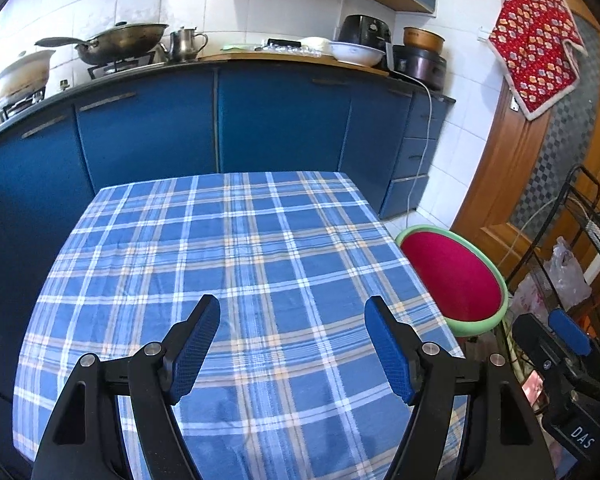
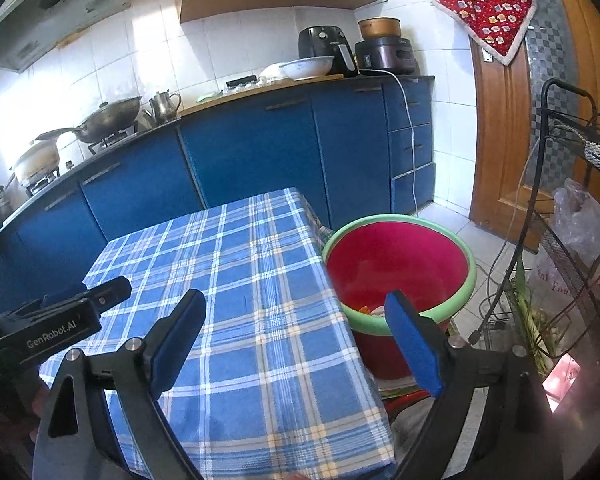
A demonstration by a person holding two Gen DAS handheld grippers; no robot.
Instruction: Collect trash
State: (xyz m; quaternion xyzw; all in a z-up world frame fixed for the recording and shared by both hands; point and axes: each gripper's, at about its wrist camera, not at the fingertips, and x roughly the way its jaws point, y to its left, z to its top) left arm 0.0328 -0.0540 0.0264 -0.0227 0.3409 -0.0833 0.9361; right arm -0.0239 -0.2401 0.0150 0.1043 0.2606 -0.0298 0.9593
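No loose trash shows on the table's blue plaid cloth [image 1: 236,248] [image 2: 240,264]. A red bucket [image 1: 452,276] [image 2: 396,264] with a green rim stands on the floor at the table's right side; some orange and white scraps [image 2: 370,311] lie at its bottom. My left gripper [image 1: 292,302] hovers over the near part of the cloth, open, with nothing between its blue pads. My right gripper [image 2: 295,295] is open and empty too, straddling the table's right edge and the bucket's near rim. Each gripper also shows at the edge of the other's view.
Blue cabinets [image 1: 260,120] run behind the table, their counter holding a wok [image 1: 120,40], a kettle [image 1: 186,44], a bowl [image 1: 356,54] and cookers. A black wire rack [image 2: 560,220] with plastic bags stands right of the bucket, before a wooden door [image 2: 500,140].
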